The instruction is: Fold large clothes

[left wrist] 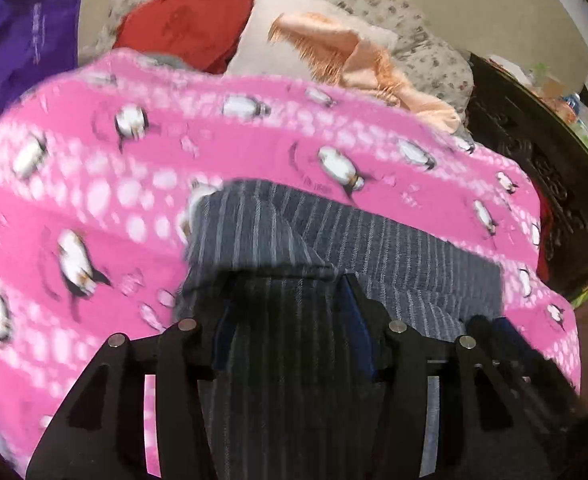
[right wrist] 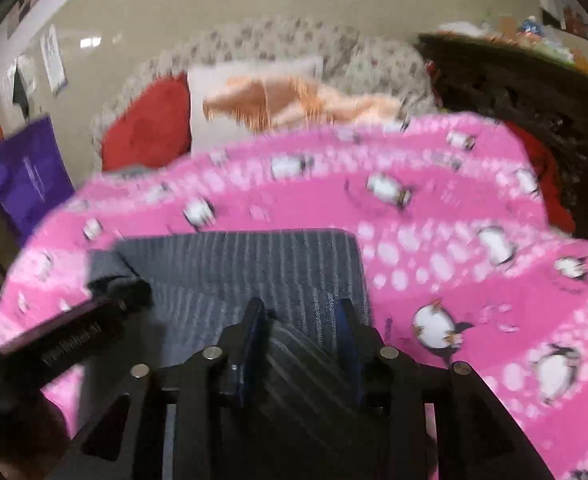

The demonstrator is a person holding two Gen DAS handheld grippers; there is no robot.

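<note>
A grey striped garment [left wrist: 374, 256] lies folded on a pink penguin blanket [left wrist: 94, 184]. My left gripper [left wrist: 290, 296] has its jaws spread wide, with a fold of the striped cloth lying between them. In the right wrist view the same garment [right wrist: 254, 264] lies on the blanket [right wrist: 474, 240]. My right gripper [right wrist: 300, 312] also has cloth between its spread jaws. The left gripper [right wrist: 118, 304] shows at the garment's left edge in the right wrist view. Both views are blurred.
Behind the blanket are a red cushion [left wrist: 190, 20], a white pillow [left wrist: 278, 24] and a peach fringed cloth [left wrist: 354, 60] on a patterned sofa [left wrist: 426, 48]. A purple bag [left wrist: 26, 32] stands at the left. Dark carved furniture [left wrist: 534, 152] stands at the right.
</note>
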